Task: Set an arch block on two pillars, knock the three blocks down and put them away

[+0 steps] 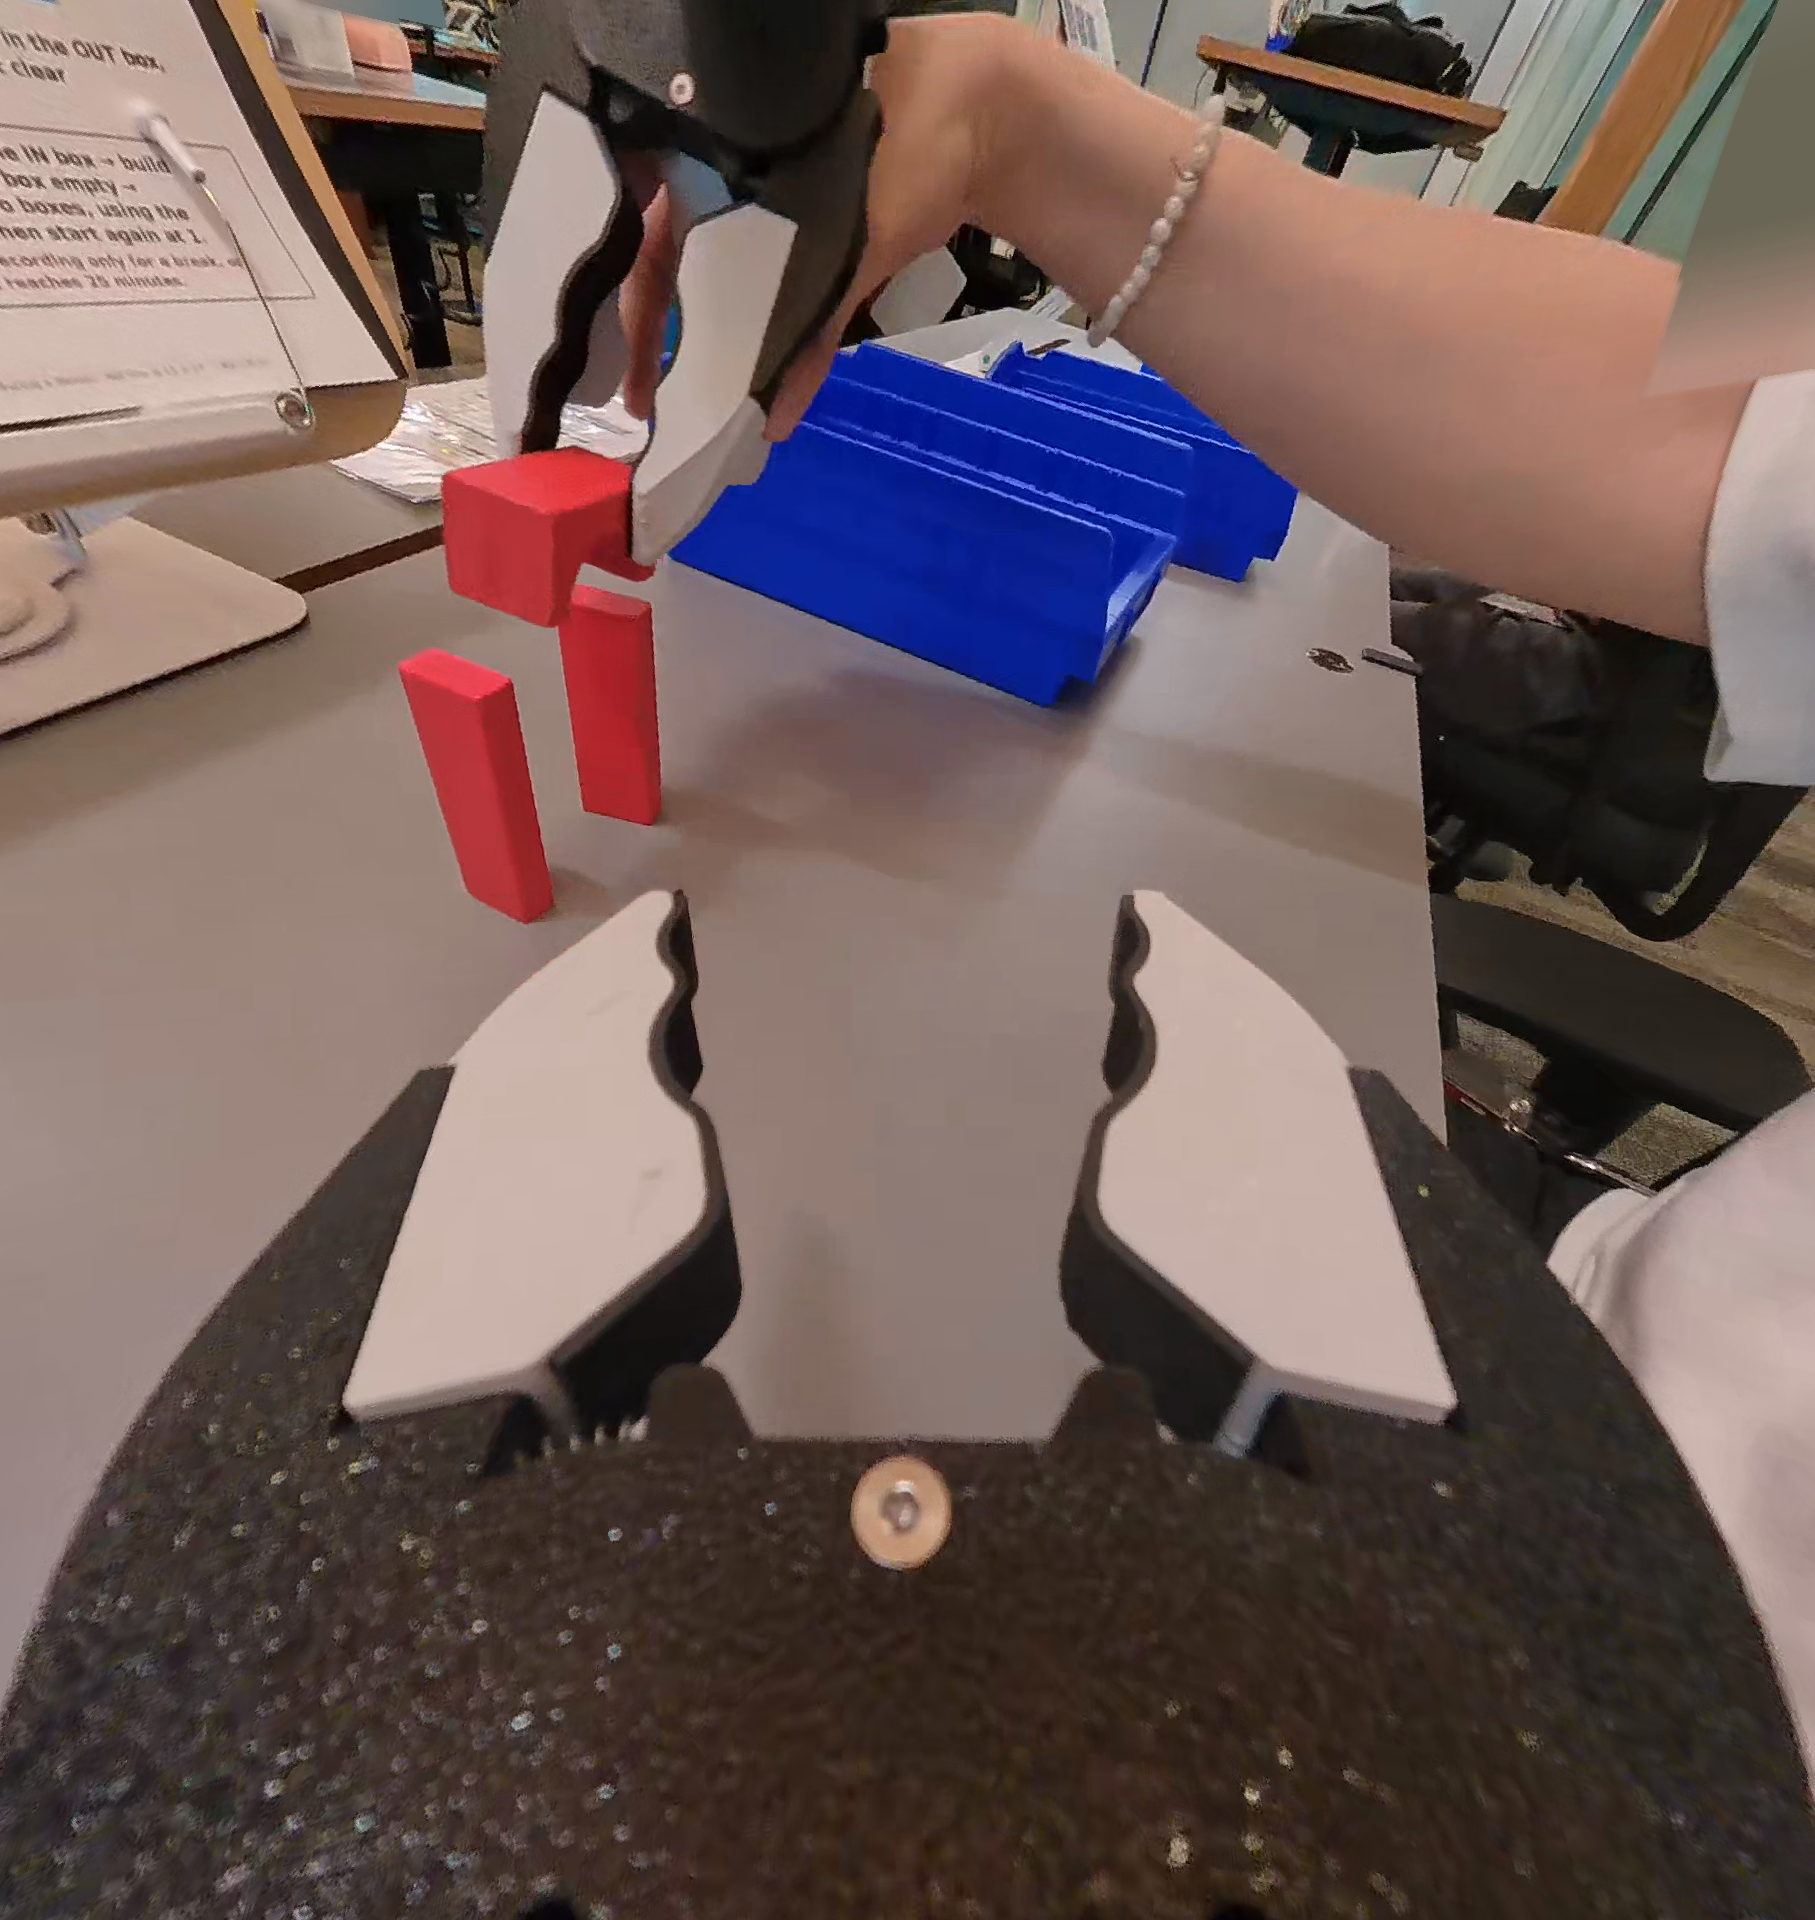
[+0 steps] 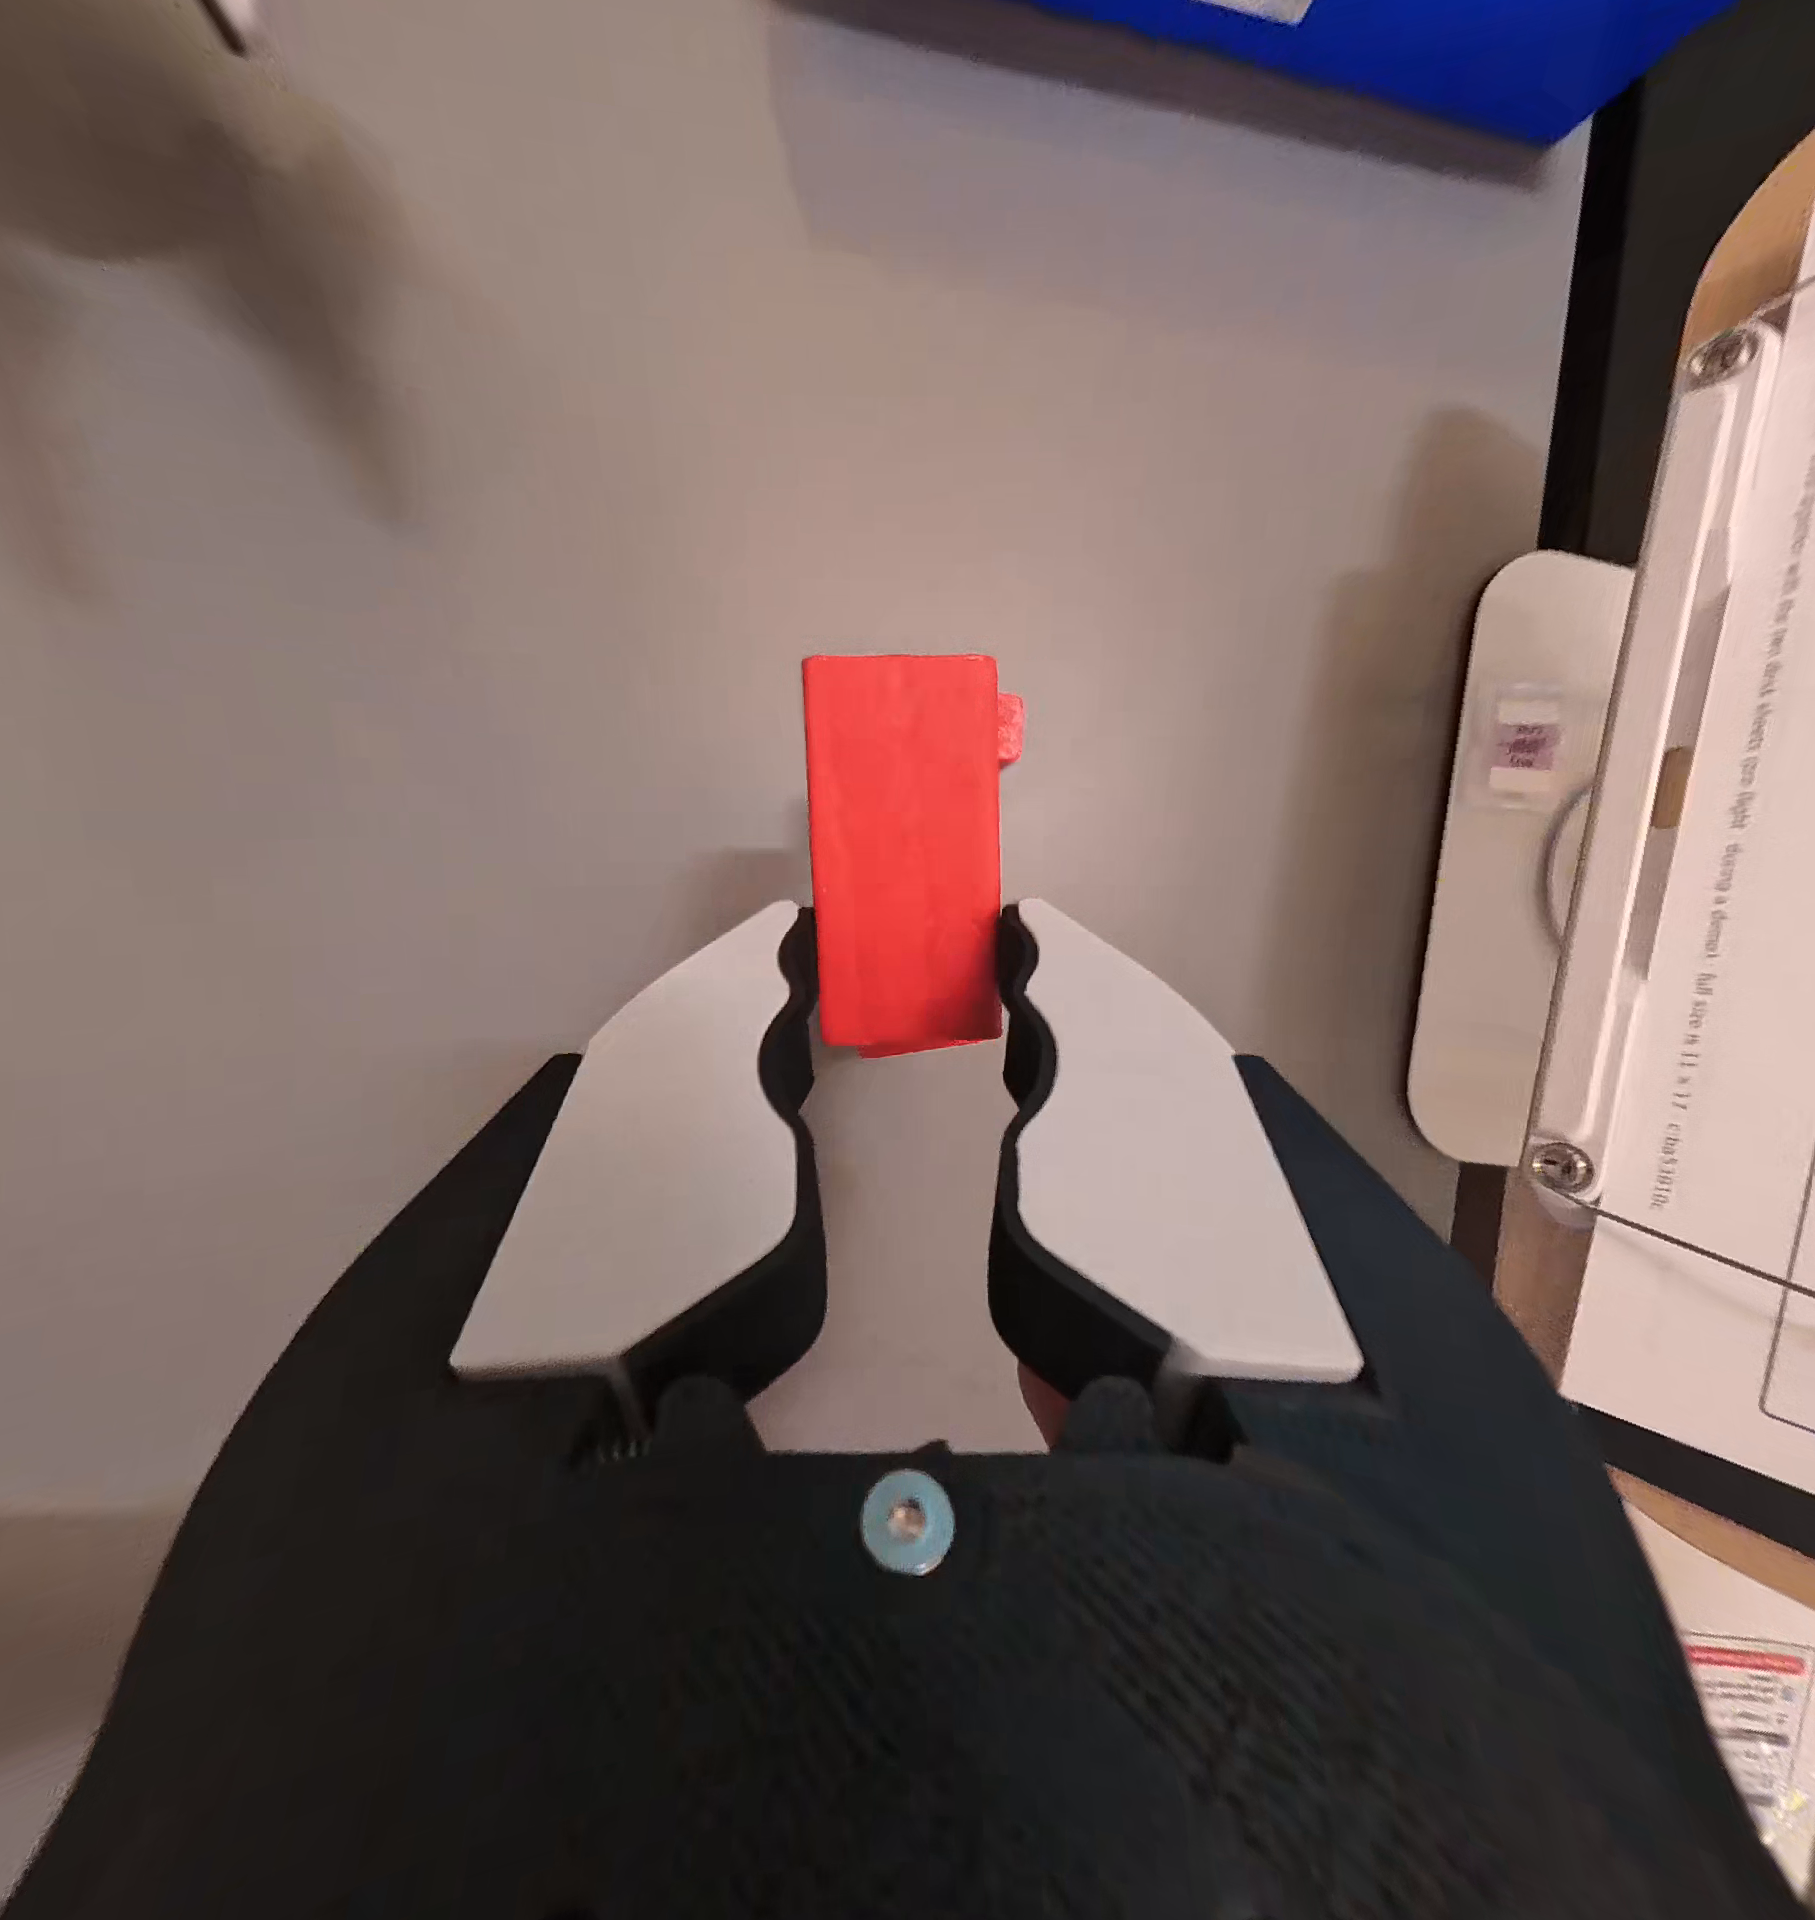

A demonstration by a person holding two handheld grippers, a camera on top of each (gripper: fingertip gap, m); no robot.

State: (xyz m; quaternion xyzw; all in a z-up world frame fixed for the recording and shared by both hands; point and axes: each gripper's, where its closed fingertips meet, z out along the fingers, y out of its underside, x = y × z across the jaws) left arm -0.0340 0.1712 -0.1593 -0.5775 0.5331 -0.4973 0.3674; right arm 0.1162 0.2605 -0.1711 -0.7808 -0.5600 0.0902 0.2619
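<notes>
My right gripper (image 2: pixel 901 920) is shut on a red block (image 2: pixel 903 852) and holds it flat, seen from above. In the left wrist view this gripper (image 1: pixel 591 488) holds the red block (image 1: pixel 524 530) just over the farther of two upright red blocks (image 1: pixel 612 701). I cannot tell whether they touch. The nearer upright red block (image 1: pixel 482 784) stands apart, to the left. A bit of one upright block (image 2: pixel 1009 727) shows past the held block's right edge. My left gripper (image 1: pixel 903 914) is open and empty, low over the grey table (image 1: pixel 934 779), to the right of the upright blocks.
Two blue bins (image 1: pixel 944 540) lie at the back right of the table. A printed sheet on a wooden board with a white stand (image 1: pixel 134 312) is at the left and also shows in the right wrist view (image 2: pixel 1713 831). A black chair (image 1: pixel 1609 987) is beyond the table's right edge.
</notes>
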